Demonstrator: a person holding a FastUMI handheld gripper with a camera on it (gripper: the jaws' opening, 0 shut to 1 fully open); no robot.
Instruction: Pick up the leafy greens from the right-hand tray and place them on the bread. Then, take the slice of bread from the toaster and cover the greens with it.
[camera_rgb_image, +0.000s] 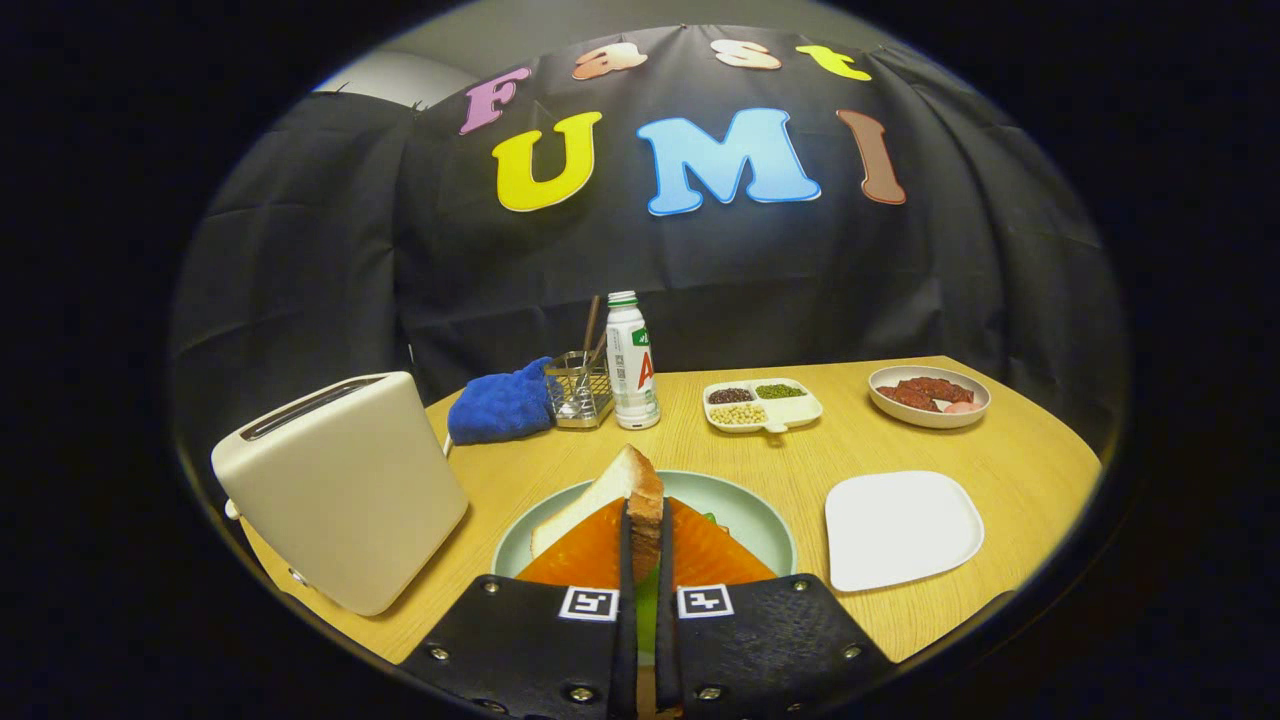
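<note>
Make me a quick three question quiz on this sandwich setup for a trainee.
1. True or false: the claw is shut on the bread slice.
2. What sits just right of the green plate? A) toaster B) white plate C) bottle
3. Fill in: the blue mitt lies beside the wire ____.

Key: 1 true, both fingers press the slice, held over the green plate. 2 B, the white plate. 3 basket, next to the bottle.
</note>
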